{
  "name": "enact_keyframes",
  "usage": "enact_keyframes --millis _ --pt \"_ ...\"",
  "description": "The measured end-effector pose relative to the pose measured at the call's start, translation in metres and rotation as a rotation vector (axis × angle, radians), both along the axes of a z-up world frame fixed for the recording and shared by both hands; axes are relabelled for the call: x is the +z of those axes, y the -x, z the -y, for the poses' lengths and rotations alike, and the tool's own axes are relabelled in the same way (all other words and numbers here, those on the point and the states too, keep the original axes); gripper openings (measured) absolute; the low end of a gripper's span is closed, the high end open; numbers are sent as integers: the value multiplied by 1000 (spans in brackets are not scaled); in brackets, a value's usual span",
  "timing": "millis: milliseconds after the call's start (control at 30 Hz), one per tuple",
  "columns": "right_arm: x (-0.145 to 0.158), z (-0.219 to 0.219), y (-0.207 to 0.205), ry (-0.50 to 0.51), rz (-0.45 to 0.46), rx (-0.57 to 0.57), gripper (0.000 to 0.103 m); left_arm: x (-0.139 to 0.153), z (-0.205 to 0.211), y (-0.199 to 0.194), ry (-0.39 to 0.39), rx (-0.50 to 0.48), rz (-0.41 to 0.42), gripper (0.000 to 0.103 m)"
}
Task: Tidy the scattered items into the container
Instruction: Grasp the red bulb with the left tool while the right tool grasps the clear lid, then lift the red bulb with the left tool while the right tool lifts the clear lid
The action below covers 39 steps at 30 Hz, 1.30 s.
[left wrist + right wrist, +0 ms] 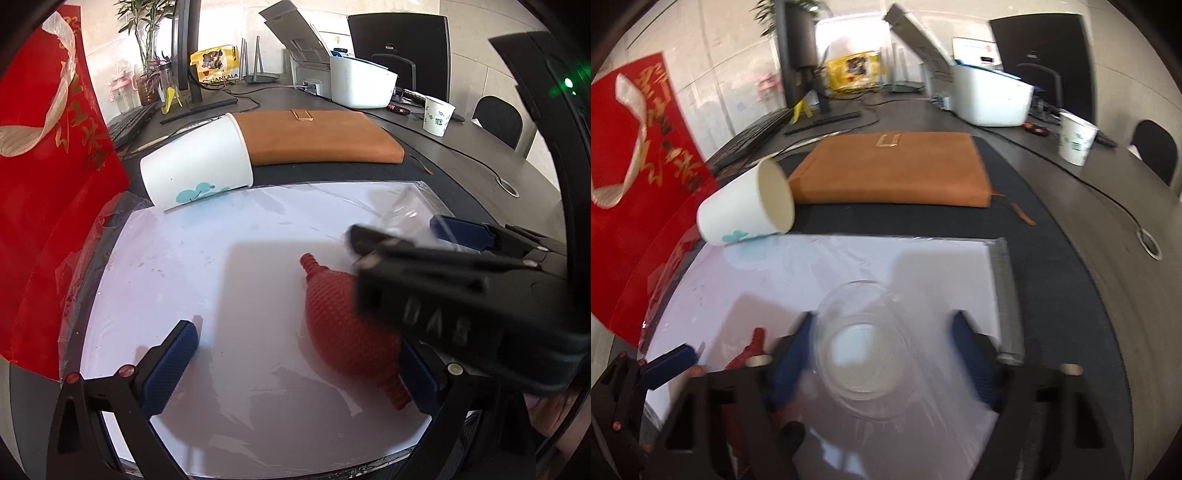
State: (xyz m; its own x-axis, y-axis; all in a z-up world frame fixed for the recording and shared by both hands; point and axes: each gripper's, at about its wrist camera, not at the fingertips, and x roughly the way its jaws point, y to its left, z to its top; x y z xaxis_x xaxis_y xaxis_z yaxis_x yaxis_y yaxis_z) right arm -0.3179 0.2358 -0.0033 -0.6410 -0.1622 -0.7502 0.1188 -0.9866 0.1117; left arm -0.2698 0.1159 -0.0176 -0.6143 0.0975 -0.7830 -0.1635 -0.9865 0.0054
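The right jaws [882, 365] straddle the clear cup [862, 354] on the near white sheet [923, 269], not visibly pressing; left jaws [299, 373] gape around the red bulb [347, 328]. Each should close squarely, gently.

A red rubber bulb [347, 328], its skin knobbly and a ribbed nozzle at each end, lies on its side on the white sheet [207, 258] covering the table. A clear plastic cup [858, 349] rests nearby on the same sheet. A white paper cup [195, 162] with a teal print lies tipped over at the sheet's far edge.
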Motion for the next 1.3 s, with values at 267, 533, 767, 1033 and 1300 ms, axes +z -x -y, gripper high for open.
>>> enact_keyframes --millis 267,533,767,1033,1300 --pt "1 -7 1 33 -5 -18 61 3 -4 -3 37 6 -29 103" --pt "0 -5 2 14 -5 -35 61 8 -8 -8 32 -23 -67 45" --pt "0 -10 1 32 -7 -42 61 12 2 -8 -30 -12 -83 44" --pt "0 -10 2 34 -7 -44 61 16 5 -12 -56 -21 -101 44" --pt "0 -9 2 14 -6 -48 61 16 7 -14 -66 -7 -106 41"
